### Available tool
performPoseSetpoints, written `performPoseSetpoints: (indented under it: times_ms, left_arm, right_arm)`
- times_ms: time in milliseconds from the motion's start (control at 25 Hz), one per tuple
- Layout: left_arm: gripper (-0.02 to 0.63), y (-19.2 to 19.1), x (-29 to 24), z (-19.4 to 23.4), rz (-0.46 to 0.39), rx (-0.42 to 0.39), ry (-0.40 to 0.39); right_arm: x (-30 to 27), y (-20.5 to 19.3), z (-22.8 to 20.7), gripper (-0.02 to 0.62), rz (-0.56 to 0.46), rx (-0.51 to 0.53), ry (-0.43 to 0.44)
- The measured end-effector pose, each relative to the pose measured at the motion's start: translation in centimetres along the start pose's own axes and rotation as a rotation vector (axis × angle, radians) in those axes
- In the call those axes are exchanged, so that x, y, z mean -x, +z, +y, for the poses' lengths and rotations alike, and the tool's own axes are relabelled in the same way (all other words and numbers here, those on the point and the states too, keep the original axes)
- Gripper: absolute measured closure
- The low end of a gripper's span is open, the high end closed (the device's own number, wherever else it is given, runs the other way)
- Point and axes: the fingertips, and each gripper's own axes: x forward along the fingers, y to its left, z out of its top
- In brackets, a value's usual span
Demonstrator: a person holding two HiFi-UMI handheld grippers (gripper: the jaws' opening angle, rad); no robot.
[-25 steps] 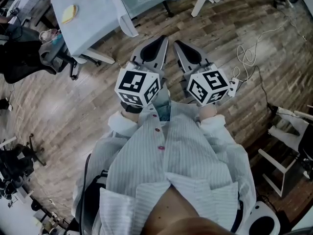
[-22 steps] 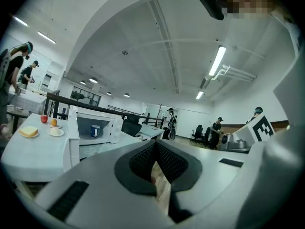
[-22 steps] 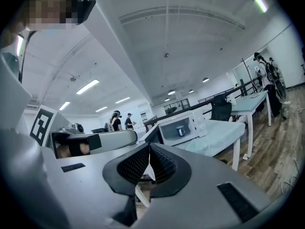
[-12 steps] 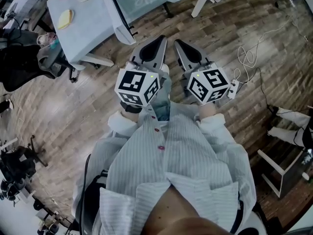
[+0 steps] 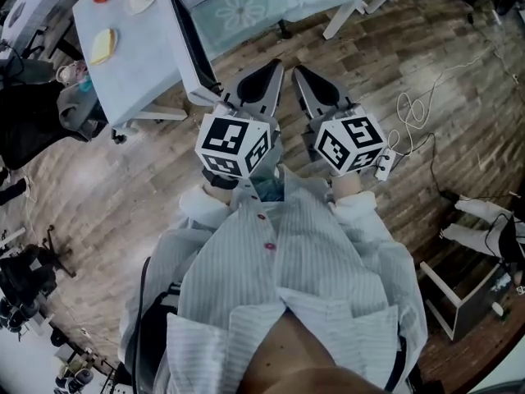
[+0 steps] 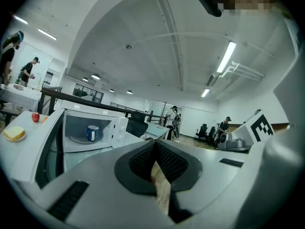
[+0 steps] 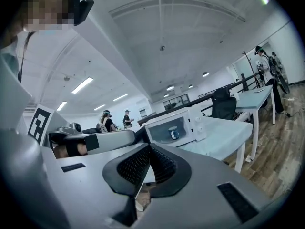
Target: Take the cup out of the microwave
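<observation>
A: What is lying under the person?
B: A brown wood-plank floor point(image 5: 123, 179) is stretching beneath them, and a pale blue-covered surface point(image 5: 139, 64) is standing just ahead.
A: What is sitting on that surface?
B: A white box-shaped microwave point(image 6: 120, 127) is sitting there. Its door is hanging open, off to the left in the left gripper view.
A: And the tools?
B: The person is holding the grey left tool point(image 6: 155, 146) and the grey right tool point(image 7: 148, 148) side by side near the chest. Both are pointing toward the microwave and staying well apart from it. On each one the ribbed pads are pressing together at the tips and pinching nothing.
A: Where is the cup?
B: The small blue cylindrical cup point(image 6: 92, 133) is standing upright inside the microwave's cavity, with neither tool touching it.
</observation>
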Motion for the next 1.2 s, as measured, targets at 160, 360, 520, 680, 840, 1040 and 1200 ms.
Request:
performPoseSetpoints:
  times_ms: [160,360,520,680,840,1040,1200]
  left_arm:
    - [0.597,0.4,-2.6,1.6,0.004,0.009,0.007]
    - [0.597,0.7,-5.2,3.6,0.004,0.016,0.017]
    - [0.597,0.9,-6.8,5.1,0.009,0.02,0.018]
    - [0.597,0.7,-7.8,5.6,0.015,0.013,0.007]
    - [0.597,0.7,-8.6,5.8,0.02,0.002,-0.001]
    - [0.597,1.0,-8.0,7.0,0.021,0.002,0.013]
    - [0.597,1.0,-8.4,7.9,0.022,0.006,0.034]
  right_arm:
    - [-2.3,0.7,-1.8,0.56,0.018,-0.005,0.01]
    - [-5.1,1.3,-3.5,0.56,0.03,-0.019,0.02]
    - [-7.0,1.6,-4.8,0.56,0.041,-0.023,0.012]
    - [-7.9,1.8,-5.5,0.56,0.043,-0.021,0.011]
    - [-8.5,1.7,-6.3,0.56,0.042,-0.027,0.002]
    - [-9.8,1.7,-5.8,0.56,0.047,-0.035,0.007]
    - [-10.8,1.9,-5.8,0.56,0.059,-0.03,0.033]
